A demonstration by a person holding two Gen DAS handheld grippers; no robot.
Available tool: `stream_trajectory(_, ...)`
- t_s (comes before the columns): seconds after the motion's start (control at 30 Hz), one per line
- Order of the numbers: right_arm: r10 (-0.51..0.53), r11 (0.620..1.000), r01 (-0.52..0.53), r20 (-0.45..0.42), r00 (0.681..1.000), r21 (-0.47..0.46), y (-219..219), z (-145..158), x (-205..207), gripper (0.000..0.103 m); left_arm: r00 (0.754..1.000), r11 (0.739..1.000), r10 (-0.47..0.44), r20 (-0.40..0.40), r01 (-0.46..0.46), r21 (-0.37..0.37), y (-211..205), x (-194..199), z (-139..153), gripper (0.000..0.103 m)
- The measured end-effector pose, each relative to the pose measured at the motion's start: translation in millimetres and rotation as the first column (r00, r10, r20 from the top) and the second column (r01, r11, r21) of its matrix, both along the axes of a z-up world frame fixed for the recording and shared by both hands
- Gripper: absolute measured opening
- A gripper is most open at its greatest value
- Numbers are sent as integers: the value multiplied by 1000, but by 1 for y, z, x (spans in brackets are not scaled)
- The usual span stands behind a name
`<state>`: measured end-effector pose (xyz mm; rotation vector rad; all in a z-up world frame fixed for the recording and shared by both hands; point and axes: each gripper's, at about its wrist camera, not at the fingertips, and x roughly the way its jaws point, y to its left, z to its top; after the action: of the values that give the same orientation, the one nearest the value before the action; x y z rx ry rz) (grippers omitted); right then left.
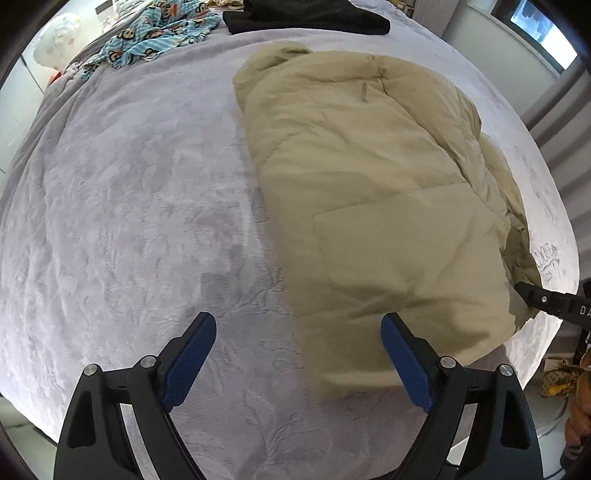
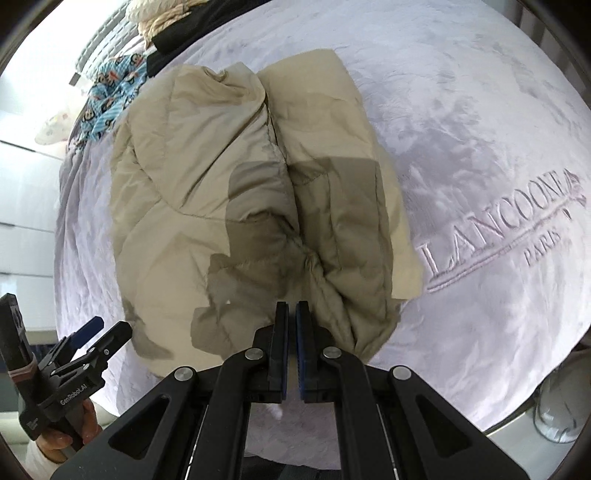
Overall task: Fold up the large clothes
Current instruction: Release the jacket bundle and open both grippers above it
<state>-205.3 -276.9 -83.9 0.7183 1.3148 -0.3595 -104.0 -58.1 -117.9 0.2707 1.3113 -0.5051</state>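
far left on the bed (image 1: 110,184), near its far edge, lies a blue monkey-print cloth (image 1: 155,33), with a black garment (image 1: 306,18) just beside it. the left gripper (image 1: 298,360) hangs over the pale blanket with its jaws spread wide and nothing between them – its right finger sits above the near edge of the jacket (image 1: 369,184), its left finger over bare blanket. the beige puffer jacket lies folded lengthwise in the middle of the bed, both sides turned in to meet along a centre seam. at its near right hem the right gripper (image 2: 291,314) is clenched nearly tight – whether a thin pinch of hem is caught between the pads cannot be told. right of the jacket the blanket bears the stitched lettering "lancoone paris" (image 2: 498,229).
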Motion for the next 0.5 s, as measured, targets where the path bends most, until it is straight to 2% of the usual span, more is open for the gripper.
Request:
stream_trajectory(0.2, -28, 999, 29, 46, 999, -40, 3, 24, -3, 4, 1000, 1000, 2, 11, -1, -24, 6, 7, 6, 92)
stream_trajectory(0.23, -30, 998, 32, 47, 998, -47, 2, 27, 0, 5, 1000, 999, 4, 8, -4, -33, 6, 9, 6, 103)
stream_trajectory(0.3, -28, 998, 30, 52, 998, -50, -3, 31, 2, 5, 1000, 999, 12, 6, -12, -47, 6, 15, 6, 103)
stream_trajectory(0.33, -22, 998, 25, 51, 998, -53, -5, 32, 4, 9, 1000, 999, 17, 5, -17, -44, 6, 17, 5, 103)
stream_trajectory(0.4, -3, 998, 6, 44, 999, -61, -13, 33, 11, 26, 999, 999, 36, -5, -37, -33, 5, 24, 3, 103)
stream_trajectory(0.47, 9, 997, -6, 40, 999, -73, -25, 34, 20, 60, 999, 998, 48, -18, -49, -35, 3, 31, 2, 103)
stream_trajectory(0.5, 13, 997, -10, 42, 999, -79, -27, 35, 23, 64, 998, 998, 54, -22, -55, -33, 1, 35, 1, 103)
